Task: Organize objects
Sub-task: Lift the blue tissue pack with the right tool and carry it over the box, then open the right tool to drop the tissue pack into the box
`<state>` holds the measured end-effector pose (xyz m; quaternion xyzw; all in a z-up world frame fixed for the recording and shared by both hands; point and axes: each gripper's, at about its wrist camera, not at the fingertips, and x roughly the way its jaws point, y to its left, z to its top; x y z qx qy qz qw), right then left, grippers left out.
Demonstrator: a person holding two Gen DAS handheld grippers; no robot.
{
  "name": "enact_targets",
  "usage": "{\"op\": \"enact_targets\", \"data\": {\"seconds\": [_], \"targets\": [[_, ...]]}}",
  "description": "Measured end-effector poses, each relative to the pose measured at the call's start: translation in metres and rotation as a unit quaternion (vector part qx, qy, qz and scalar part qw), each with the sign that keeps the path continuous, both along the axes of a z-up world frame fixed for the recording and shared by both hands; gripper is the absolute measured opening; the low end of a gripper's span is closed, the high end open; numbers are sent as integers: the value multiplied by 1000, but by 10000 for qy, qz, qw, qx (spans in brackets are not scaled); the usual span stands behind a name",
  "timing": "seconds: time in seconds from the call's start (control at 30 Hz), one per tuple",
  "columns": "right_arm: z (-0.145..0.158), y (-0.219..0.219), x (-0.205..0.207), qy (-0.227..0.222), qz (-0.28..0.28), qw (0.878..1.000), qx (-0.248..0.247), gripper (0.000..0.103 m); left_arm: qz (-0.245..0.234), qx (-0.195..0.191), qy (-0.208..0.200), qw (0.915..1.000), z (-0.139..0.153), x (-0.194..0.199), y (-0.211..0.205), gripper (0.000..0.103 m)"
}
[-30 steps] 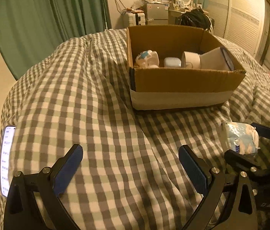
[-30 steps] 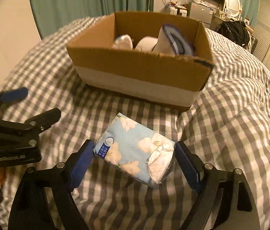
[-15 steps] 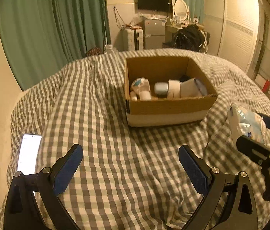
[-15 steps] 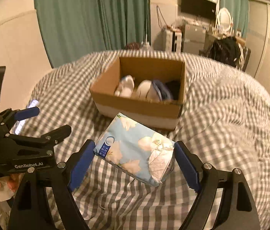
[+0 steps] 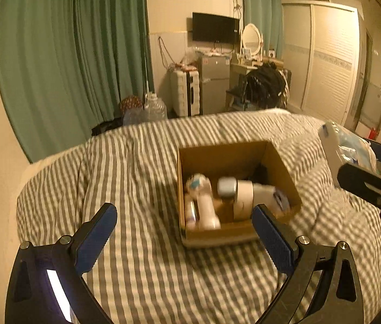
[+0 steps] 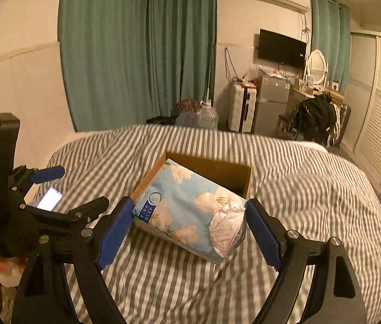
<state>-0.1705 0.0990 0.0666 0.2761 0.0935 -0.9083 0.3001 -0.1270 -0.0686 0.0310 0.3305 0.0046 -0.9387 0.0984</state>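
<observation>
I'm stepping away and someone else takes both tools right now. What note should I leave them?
Right tool: shut on the light-blue flowered soft pack, held above the grey-checked bedcover.
Left tool: open, empty.
Brown cardboard box sits on the bedcover and already holds several white containers.
A lit phone lies on the bedcover at the left.
Left to do: put the pack into the box; the phone may follow.

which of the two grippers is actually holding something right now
The right gripper: its pads clamp the blue floral tissue pack. The left gripper stands open with nothing between its fingers.
</observation>
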Motion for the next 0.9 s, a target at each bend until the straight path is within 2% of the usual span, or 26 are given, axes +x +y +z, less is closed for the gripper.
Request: {"op": "enact_targets", "data": {"seconds": [0.2,0.4,0.63,0.8,0.9], "targets": [[19,-23,-53,125,1,9999,-25,84,1,-96,129,9999,4,-50,-10,103],[13,-51,-118,-12,-3,10000,-71,84,95,-113,71,9999,-13,-102,-21,103],[-23,-79,-181,-295,5,9996,-50,84,84,15,-179,9998,-61,-148,-32,103],[-60,-89,-210,-553,35,9985,37,84,-141,66,-418,9990,-90,-153,-31,103],[-83,-91,-220,-800,39,9967,128,84,-178,9,-492,9986,-98,-154,-30,103]]}}
